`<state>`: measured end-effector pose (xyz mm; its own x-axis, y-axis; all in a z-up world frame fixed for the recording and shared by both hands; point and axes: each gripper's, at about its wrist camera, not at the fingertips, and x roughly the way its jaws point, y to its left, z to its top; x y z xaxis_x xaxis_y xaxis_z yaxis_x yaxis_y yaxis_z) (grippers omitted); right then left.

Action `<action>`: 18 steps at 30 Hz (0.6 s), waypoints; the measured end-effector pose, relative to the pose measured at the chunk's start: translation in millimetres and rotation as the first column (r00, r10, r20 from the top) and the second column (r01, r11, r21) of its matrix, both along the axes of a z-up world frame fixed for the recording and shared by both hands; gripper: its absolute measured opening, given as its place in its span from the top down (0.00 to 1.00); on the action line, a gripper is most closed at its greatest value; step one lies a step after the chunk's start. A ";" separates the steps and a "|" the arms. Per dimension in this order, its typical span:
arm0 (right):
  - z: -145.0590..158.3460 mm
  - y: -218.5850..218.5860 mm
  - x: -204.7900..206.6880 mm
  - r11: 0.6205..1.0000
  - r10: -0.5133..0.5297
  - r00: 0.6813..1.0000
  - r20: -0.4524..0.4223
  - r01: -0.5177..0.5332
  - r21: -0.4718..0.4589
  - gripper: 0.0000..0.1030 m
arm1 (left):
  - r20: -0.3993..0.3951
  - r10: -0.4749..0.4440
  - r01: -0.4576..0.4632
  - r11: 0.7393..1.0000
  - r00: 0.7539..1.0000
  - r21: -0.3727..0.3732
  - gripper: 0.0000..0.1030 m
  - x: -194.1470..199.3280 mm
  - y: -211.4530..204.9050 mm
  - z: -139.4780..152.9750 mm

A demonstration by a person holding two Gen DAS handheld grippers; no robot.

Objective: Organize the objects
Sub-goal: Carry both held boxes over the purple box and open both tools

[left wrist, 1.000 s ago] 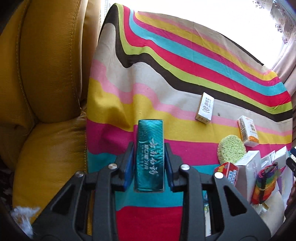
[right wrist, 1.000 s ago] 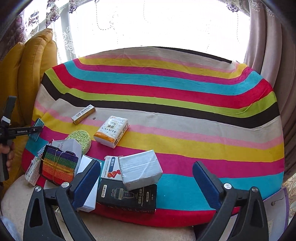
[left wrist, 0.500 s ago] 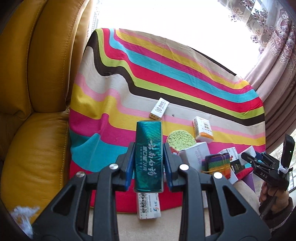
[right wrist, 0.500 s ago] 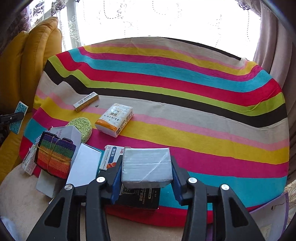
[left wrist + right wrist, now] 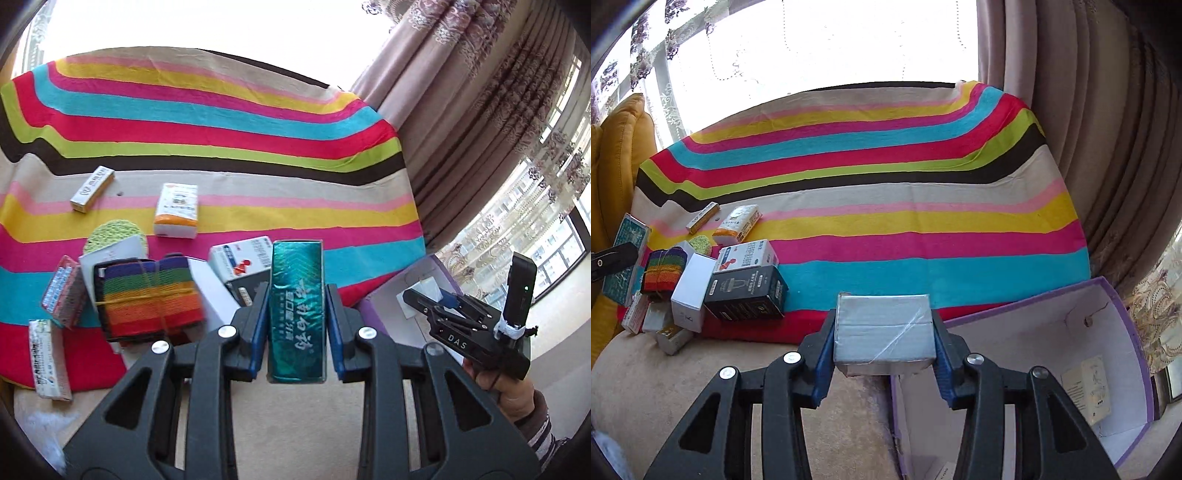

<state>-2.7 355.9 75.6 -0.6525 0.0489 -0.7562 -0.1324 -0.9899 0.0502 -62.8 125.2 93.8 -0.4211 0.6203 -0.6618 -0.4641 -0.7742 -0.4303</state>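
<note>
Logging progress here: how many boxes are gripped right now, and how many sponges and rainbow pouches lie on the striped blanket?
gripped boxes: 2, the teal box and the grey box
green sponge: 1
rainbow pouch: 1
total: 4

Striped cloth (image 5: 886,206): bands of cream, pink, yellow, magenta, turquoise, red, lime and dark brown. Armchair (image 5: 617,147): mustard yellow. Curtain (image 5: 461,110): dusty beige with darker floral motifs. Storage box (image 5: 1123,306): lilac rim, white interior. Left gripper (image 5: 295,314): black frame, blue pads, clamped on teal box (image 5: 297,310) with glossy wave pattern and white characters. Right gripper (image 5: 884,332): black frame, blue pads, clamped on silver-grey box (image 5: 884,328). Mesh bundle (image 5: 147,295): rainbow stripes, purple through red, yellow band around. Sponge (image 5: 114,232): pale green. Tissue pack (image 5: 176,210): white with orange end. Black box (image 5: 746,295): white print.
</note>
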 end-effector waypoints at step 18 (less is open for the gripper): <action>-23.4 116.5 74.2 0.949 -0.313 0.946 0.080 0.315 -0.012 0.54 | 0.123 -0.390 0.385 0.921 0.912 0.066 0.56 44.9 203.9 -27.4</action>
<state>71.5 472.5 52.2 -0.5477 0.2232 -0.8064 -0.4406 -0.8962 0.0511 -18.0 329.0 66.5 -0.0531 0.7439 -0.6662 -0.6614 -0.5260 -0.5347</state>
